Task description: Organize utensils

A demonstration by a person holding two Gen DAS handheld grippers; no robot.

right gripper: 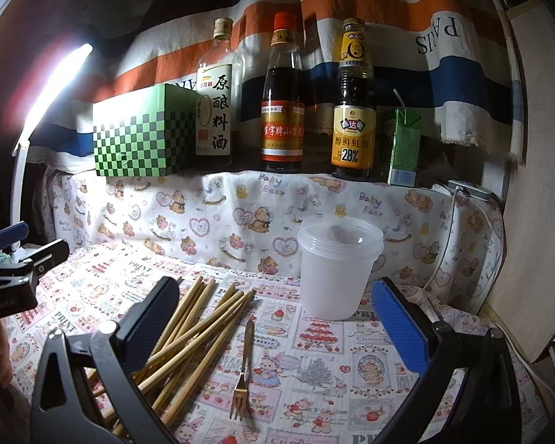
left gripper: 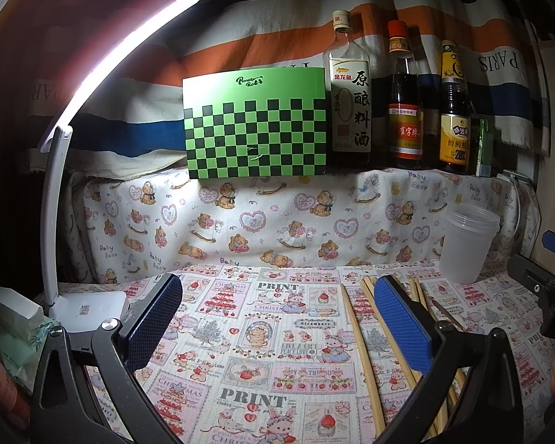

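Several bamboo chopsticks [right gripper: 196, 329] lie in a loose pile on the patterned cloth, low left in the right wrist view. A small gold fork [right gripper: 242, 370] lies just right of them, tines toward me. Behind stands an empty translucent plastic cup [right gripper: 336, 270]. My right gripper [right gripper: 273, 318] hovers open above the fork and chopsticks with nothing between its fingers. In the left wrist view the chopsticks [left gripper: 362, 351] lie under the right finger and the cup [left gripper: 468, 244] stands at the right. My left gripper [left gripper: 277, 318] is open over bare cloth.
A raised ledge at the back holds a green checkered box [left gripper: 255, 125], three sauce bottles [right gripper: 283, 103] and a small green carton [right gripper: 403, 148]. A lit desk lamp [left gripper: 81, 307] stands at the left beside a tissue pack [left gripper: 11, 336]. A wooden panel [right gripper: 529, 222] closes the right side.
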